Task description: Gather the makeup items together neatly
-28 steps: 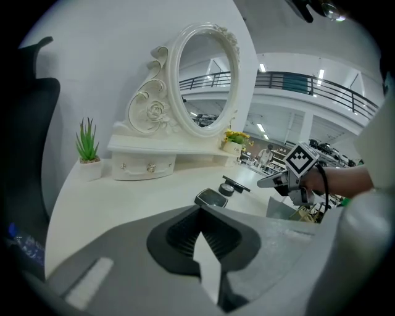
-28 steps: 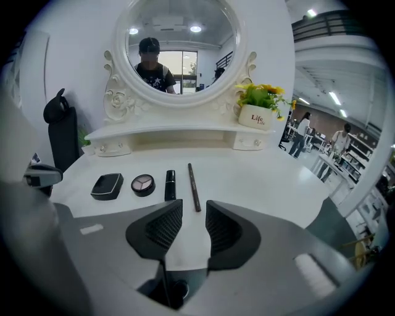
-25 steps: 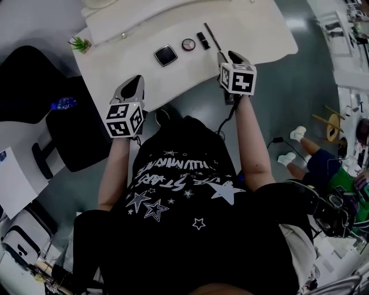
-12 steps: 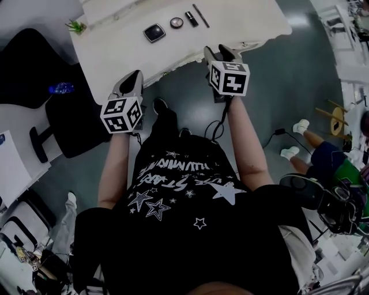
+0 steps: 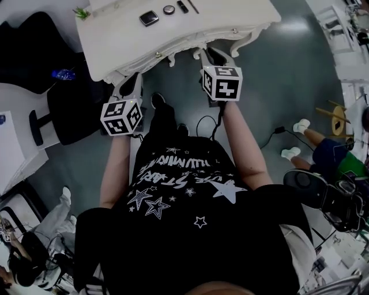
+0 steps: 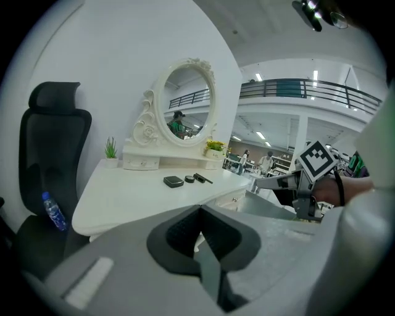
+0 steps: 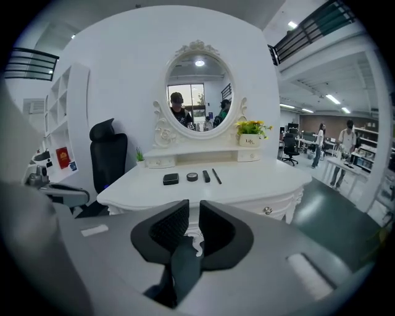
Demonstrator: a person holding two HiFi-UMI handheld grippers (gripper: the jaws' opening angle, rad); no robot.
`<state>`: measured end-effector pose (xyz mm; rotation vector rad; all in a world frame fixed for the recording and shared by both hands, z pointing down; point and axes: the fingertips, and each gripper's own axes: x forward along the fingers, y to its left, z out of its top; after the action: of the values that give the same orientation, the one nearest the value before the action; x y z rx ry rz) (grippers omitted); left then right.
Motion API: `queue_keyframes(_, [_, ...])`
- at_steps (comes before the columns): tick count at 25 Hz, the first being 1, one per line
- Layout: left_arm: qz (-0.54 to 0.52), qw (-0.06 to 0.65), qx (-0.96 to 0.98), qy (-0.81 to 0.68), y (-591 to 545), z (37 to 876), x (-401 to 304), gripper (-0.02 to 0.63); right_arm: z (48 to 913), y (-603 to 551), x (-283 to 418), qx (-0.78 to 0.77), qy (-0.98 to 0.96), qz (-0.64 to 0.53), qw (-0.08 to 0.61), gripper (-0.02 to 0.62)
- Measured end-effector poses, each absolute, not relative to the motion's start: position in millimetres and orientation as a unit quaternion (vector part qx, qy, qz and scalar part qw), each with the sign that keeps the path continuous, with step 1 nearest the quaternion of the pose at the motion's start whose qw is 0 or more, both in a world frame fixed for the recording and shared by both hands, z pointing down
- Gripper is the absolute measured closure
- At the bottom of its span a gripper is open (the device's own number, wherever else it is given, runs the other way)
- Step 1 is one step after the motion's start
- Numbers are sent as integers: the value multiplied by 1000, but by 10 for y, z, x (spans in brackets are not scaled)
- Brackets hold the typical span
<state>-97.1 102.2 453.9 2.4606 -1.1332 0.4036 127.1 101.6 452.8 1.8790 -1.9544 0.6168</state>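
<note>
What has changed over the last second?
The left claw and right claw both pulled back from the table toward the person. The right claw's jaws have just been closing to a narrow gap, with nothing between them. Nothing was picked up or let go. The makeup items stayed in their row, untouched.

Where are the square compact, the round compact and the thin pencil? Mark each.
square compact (image 7: 171, 179), right gripper view, middle of its lid.
round compact (image 7: 192, 177), right gripper view, centre of its top.
thin pencil (image 7: 216, 176), right gripper view, mid-shaft.
</note>
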Motion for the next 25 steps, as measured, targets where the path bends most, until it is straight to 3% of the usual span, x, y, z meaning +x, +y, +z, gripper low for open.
queue_keyframes(3, [143, 198, 878, -412, 1233, 4496, -986, 604, 4472, 1177, 1252, 662, -697, 211, 178, 569])
queue_keyframes(25, [150, 185, 892, -385, 1651, 4306, -1207, 604, 4413, 1658, 992, 665, -692, 208, 190, 570])
